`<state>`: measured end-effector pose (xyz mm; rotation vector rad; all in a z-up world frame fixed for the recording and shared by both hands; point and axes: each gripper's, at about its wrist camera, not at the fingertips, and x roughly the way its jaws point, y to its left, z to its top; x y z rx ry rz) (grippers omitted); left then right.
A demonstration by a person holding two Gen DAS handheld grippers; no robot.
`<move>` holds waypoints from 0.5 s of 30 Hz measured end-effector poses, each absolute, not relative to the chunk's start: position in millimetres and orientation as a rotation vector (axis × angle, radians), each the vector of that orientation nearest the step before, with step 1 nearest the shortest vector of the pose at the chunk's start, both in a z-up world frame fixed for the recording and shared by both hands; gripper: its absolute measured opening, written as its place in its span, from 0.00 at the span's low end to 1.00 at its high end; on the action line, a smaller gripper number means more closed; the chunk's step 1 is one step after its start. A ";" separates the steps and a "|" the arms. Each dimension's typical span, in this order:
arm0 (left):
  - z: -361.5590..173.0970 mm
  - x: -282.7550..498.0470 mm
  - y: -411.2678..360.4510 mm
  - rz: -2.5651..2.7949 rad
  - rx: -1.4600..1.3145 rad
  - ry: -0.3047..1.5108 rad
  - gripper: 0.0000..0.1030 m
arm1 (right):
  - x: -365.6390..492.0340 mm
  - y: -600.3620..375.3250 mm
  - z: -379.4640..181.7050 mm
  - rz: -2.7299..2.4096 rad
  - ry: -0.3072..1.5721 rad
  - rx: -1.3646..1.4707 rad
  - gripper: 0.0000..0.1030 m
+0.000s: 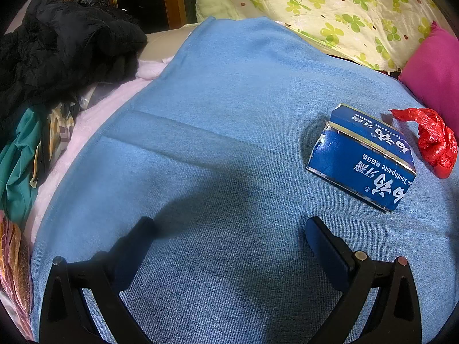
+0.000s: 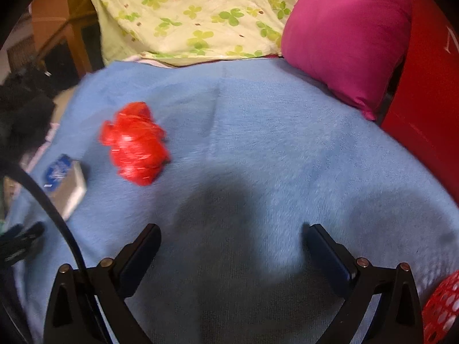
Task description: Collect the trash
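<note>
A crushed blue toothpaste box (image 1: 364, 157) lies on the blue blanket (image 1: 223, 114), ahead and to the right of my left gripper (image 1: 229, 229). A crumpled red plastic bag (image 1: 430, 140) lies just right of the box. My left gripper is open and empty above the blanket. In the right wrist view the red bag (image 2: 134, 143) lies ahead to the left and the box (image 2: 64, 180) further left. My right gripper (image 2: 232, 238) is open and empty, above bare blanket (image 2: 272, 143).
A pink pillow (image 2: 344, 34) and a clover-print quilt (image 2: 195, 14) lie at the back. A red perforated basket (image 2: 441, 309) shows at the lower right edge. Black and green clothes (image 1: 57, 57) are piled at the left. A red surface (image 2: 430, 86) stands at the right.
</note>
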<state>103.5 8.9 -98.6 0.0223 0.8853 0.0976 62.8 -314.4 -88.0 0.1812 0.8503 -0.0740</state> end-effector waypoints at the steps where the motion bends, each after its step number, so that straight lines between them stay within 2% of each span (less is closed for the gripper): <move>1: -98.7 103.5 8.7 0.098 0.022 0.885 1.00 | 55.3 -311.2 -82.7 -0.039 0.845 0.196 1.00; 5: -98.7 103.5 8.8 0.097 0.022 0.885 1.00 | 19.5 -286.2 -49.0 0.046 0.770 0.106 1.00; 8: -98.9 103.4 8.5 0.097 0.022 0.885 1.00 | -2.9 -284.0 -27.2 0.087 0.709 0.152 1.00; 15: -98.9 103.4 8.7 0.097 0.022 0.885 1.00 | -15.9 -279.4 -5.9 0.090 0.641 0.133 1.00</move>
